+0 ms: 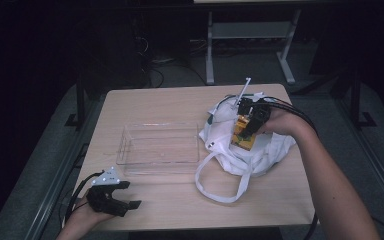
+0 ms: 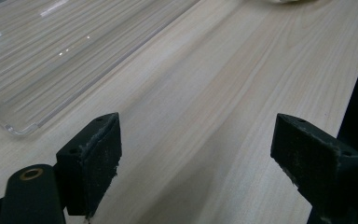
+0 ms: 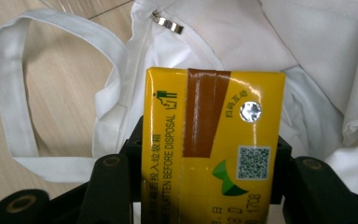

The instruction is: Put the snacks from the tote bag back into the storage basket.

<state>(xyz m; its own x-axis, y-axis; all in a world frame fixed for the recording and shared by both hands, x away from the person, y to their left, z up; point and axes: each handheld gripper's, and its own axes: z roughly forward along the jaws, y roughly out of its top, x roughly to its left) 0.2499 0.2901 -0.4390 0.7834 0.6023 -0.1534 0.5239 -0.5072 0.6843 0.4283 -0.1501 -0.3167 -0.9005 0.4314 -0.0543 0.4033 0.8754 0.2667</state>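
Low at the frame's left, the left hand-held gripper (image 1: 121,195) idles wide open, empty. Farther right, the right hand-held gripper (image 1: 247,126) clamps a yellow carton (image 3: 213,140) over the white tote bag (image 1: 230,145); next, I judge, carry it into the clear tray (image 1: 130,150).

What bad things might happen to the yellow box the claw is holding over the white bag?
The right gripper pinches the yellow carton by its sides only, so it might slip and drop back onto the white bag. The loose bag handle lies between the bag and the clear tray, so it could snag during a low carry. The left gripper sits open and apart, too far to steady anything.
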